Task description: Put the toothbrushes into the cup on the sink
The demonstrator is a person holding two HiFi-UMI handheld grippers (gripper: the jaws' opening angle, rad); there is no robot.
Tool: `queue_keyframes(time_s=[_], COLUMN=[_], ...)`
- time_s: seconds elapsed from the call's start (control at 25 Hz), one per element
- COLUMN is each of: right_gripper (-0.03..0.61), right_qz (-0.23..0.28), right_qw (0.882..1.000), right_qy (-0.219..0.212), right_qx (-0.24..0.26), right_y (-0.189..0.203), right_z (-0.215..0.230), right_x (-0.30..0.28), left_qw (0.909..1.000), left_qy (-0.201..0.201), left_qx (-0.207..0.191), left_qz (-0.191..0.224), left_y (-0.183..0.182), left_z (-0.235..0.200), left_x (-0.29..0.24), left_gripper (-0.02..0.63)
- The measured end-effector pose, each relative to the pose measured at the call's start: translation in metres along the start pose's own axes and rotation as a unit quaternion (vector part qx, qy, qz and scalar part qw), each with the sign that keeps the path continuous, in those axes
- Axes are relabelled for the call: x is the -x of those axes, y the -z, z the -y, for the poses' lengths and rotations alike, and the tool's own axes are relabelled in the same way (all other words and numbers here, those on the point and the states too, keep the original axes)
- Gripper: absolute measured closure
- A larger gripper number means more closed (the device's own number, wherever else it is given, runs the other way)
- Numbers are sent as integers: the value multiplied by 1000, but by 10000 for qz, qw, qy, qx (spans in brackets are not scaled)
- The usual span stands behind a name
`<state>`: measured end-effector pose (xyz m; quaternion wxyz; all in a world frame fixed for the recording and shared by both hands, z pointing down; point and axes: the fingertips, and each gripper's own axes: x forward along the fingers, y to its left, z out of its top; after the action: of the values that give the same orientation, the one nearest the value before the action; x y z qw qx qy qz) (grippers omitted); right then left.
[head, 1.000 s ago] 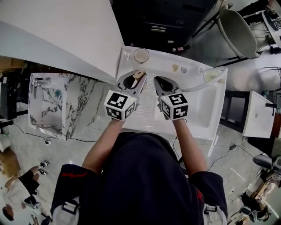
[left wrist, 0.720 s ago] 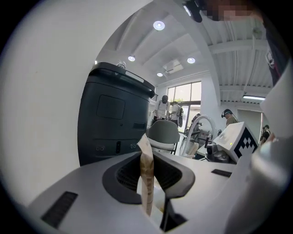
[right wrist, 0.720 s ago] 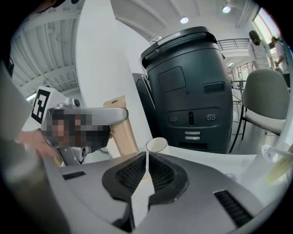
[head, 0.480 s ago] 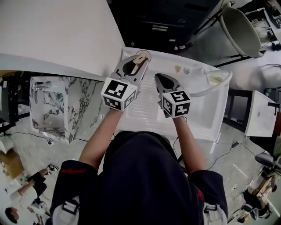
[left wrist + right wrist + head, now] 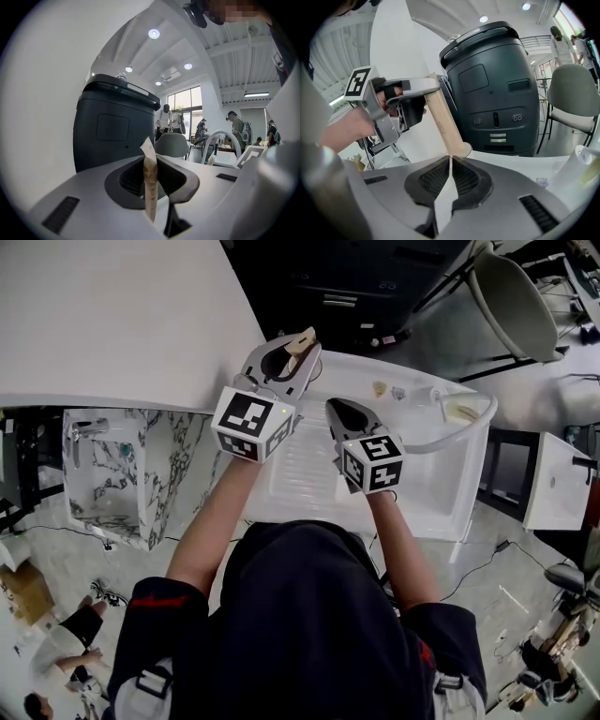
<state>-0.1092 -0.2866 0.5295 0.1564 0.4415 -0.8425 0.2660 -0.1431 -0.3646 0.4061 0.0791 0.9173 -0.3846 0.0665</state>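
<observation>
A: Left gripper (image 5: 298,341) status?
B: Jaws clamped on the toothbrush (image 5: 150,183). In the head view we have it at upper centre of frame, over the back left corner of the sink (image 5: 441,479).
A: Cup (image 5: 467,149)?
B: We only see its clear rim, mid-frame in the right gripper view. The toothbrush's lower end sits right at that rim. We can't tell if it's inside.
A: Right gripper (image 5: 330,406)?
B: Jaws pressed together, nothing between them, just right of the left one, over the basin.

The left hand-held gripper (image 5: 298,354) clamps a tan toothbrush (image 5: 301,339) above the sink's (image 5: 436,488) far edge. The right hand-held gripper (image 5: 335,410), jaws together, hangs just beside it.
</observation>
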Motion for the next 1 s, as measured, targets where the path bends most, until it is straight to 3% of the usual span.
queue_keyframes(time_s=[0.52, 1.0], right_gripper=[534, 534], right_qz=[8, 8], right_qw=[10000, 10000], right_qy=[9, 59], right_qx=[-45, -53], right_y=[1, -1], right_z=[0, 2], right_x=[-3, 0], left_qw=[9999, 9991], left_qy=[-126, -60], left_qx=[-74, 184], left_qz=[76, -381], left_y=[34, 77], left_z=[-9, -6], left_x=[-9, -10], left_gripper=[545, 543])
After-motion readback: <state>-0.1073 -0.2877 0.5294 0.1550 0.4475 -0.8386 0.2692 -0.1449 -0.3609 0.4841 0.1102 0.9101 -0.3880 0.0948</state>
